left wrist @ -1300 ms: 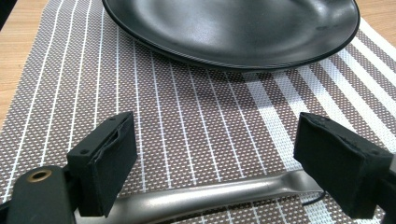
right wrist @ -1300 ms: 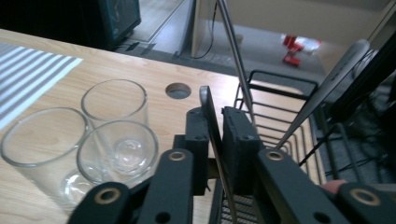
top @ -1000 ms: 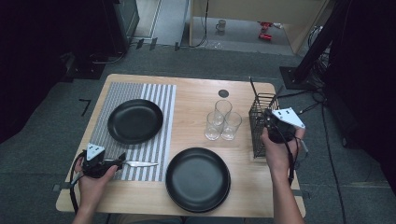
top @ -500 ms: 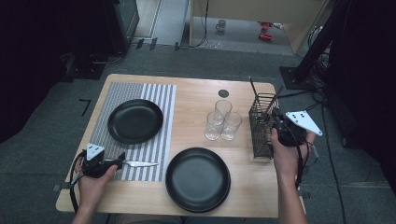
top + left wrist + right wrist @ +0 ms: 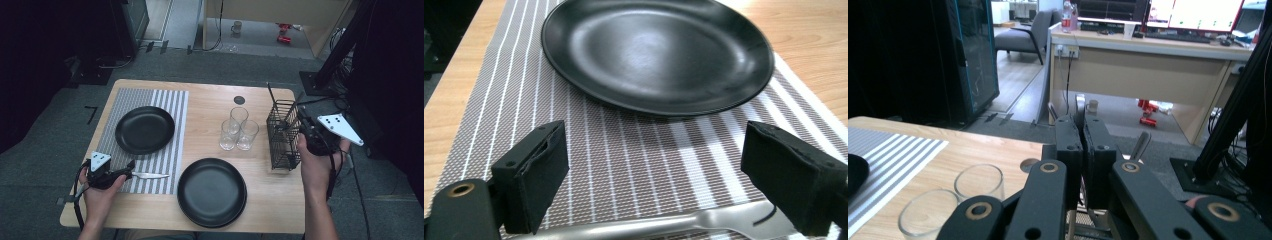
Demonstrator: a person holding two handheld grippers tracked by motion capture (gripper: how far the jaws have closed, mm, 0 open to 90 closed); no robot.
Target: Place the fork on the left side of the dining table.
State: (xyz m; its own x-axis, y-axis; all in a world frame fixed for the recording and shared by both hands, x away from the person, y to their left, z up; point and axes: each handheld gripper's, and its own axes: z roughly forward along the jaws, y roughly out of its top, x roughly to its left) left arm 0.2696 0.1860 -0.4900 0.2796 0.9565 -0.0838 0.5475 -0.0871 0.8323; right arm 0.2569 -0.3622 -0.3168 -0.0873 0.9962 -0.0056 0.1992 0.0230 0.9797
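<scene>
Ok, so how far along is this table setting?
Done: one plate sits on the striped placemat, with a knife laid beside it. In hand: the right gripper looks shut on a utensil in the wire basket; the left gripper is open by the knife. Left: the second plate has no cutlery.

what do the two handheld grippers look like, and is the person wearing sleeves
Both are black, each topped with a pale grey three-cornered plate dotted with small dark holes. The left gripper has two blocky black padded jaws on black links with brass-coloured pivot rings. The right gripper has the same black links and rings. A black cable trails from each. No sleeves show: the forearms are bare in the high view.
</scene>
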